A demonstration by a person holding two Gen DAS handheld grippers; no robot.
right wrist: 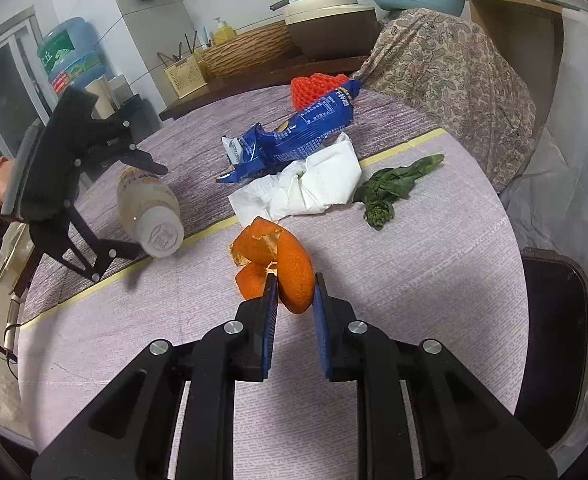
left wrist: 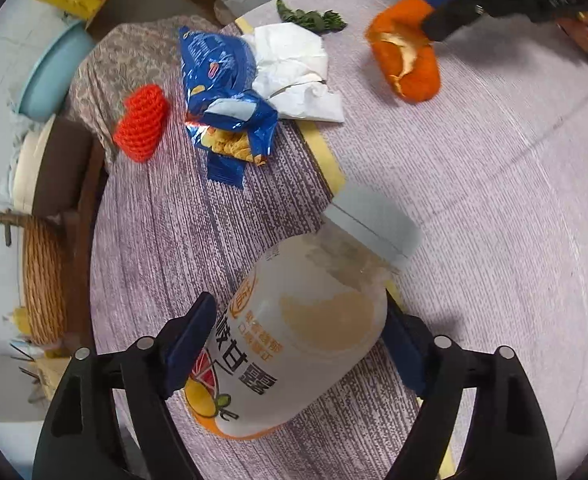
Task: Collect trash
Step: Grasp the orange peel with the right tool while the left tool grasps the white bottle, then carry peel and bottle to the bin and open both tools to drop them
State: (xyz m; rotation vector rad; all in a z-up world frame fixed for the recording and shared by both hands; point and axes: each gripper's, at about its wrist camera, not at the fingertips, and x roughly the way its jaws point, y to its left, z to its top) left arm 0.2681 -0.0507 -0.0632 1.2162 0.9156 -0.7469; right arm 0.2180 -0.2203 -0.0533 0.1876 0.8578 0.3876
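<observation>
Right gripper (right wrist: 295, 282): blue-padded fingers closed on an orange peel (right wrist: 290, 268), low centre.
Left gripper (right wrist: 150, 208): far left, jaws spread around a plastic bottle (right wrist: 150, 210) lying on its side, cap toward the camera.
Table (right wrist: 433, 280): round, purple striped cloth with a yellow stripe.
Centre pile: blue snack wrapper (right wrist: 297, 134) overlapping crumpled white tissue (right wrist: 305, 190).
Beside the tissue: leafy green stalk (right wrist: 393, 188).
Behind the wrapper: red foam net (right wrist: 313, 86).
</observation>
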